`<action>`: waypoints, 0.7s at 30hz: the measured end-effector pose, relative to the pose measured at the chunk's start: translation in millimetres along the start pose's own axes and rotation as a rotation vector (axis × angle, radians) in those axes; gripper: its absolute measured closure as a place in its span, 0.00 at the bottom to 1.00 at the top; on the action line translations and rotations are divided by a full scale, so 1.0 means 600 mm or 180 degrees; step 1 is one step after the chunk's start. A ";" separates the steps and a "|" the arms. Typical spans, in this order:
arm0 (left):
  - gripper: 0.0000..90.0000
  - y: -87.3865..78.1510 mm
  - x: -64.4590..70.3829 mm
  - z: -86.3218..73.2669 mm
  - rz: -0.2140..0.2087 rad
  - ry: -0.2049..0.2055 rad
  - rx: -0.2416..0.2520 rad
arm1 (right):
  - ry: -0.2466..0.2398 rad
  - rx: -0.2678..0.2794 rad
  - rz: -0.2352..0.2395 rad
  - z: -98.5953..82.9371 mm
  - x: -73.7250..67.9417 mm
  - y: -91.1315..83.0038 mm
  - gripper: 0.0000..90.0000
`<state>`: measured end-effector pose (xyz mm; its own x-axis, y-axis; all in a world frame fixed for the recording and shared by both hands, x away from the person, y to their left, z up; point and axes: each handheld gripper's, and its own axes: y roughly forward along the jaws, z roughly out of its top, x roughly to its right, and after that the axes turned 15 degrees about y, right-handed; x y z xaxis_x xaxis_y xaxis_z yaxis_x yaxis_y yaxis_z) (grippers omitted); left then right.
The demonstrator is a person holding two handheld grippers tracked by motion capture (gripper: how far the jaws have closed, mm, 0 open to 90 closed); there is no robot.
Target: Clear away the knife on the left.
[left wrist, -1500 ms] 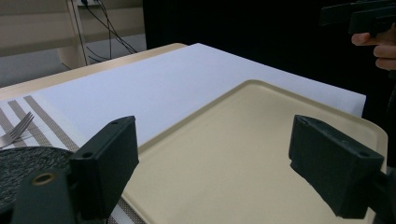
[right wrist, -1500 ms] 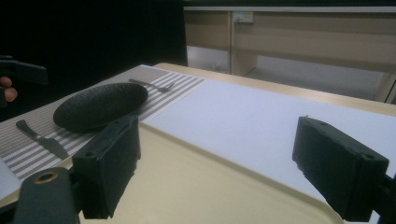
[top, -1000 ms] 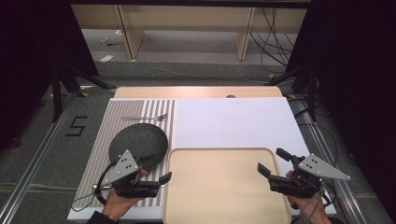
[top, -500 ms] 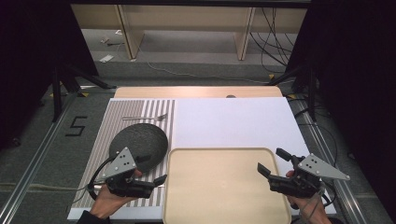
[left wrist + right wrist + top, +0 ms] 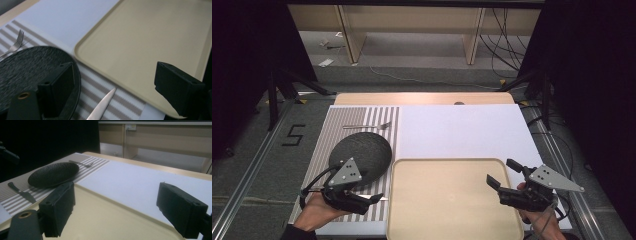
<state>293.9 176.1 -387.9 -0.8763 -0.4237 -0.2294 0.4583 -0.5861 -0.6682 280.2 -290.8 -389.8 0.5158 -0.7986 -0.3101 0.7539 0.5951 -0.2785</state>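
A dark textured plate [image 5: 362, 152] rests on a striped placemat [image 5: 337, 120], and a fork [image 5: 367, 126] lies just beyond it. My left gripper [image 5: 373, 198] hovers open over the mat's near part, by the plate's near edge. In the left gripper view, a knife [image 5: 102, 105] lies on the mat, its blade tip pointing up between the spread jaws of the left gripper [image 5: 113, 75]. A beige tray [image 5: 452, 200] lies in the middle. My right gripper [image 5: 500, 172] is open over the tray's right rim, holding nothing. The right gripper view shows the plate [image 5: 52, 173], the fork [image 5: 81, 163] and the knife [image 5: 21, 191].
A white sheet [image 5: 462, 130] covers the table beyond the tray. The wooden table edge [image 5: 422, 98] runs along the far side, with a small dark spot on it. Metal rails flank the table, and dark stands and cables lie on the floor behind.
My left gripper has drawn back to the left and toward the person, off the tray's edge and over the striped mat. The right gripper has stayed still.
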 end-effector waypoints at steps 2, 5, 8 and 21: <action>0.18 -0.001 -0.004 -0.003 -0.0063 0.0027 -0.0158 | 0.0005 0.0001 -0.0002 0.000 0.000 0.000 0.18; 0.18 -0.006 -0.010 -0.008 -0.0077 0.0035 -0.0301 | 0.0000 -0.0001 -0.0002 0.000 0.000 0.000 0.18; 0.18 -0.009 -0.017 -0.014 -0.0091 0.0015 -0.0422 | 0.0000 0.0004 0.0009 0.000 0.000 0.000 0.18; 0.20 -0.005 -0.041 -0.051 -0.0249 0.0049 -0.1320 | 0.0020 -0.0020 -0.0015 -0.001 0.001 0.001 0.18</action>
<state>309.7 209.6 -401.8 -0.9096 -0.3767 -0.1750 0.2942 -0.2870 -0.9116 280.8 -290.6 -390.5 0.5098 -0.8008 -0.3144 0.7537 0.5919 -0.2856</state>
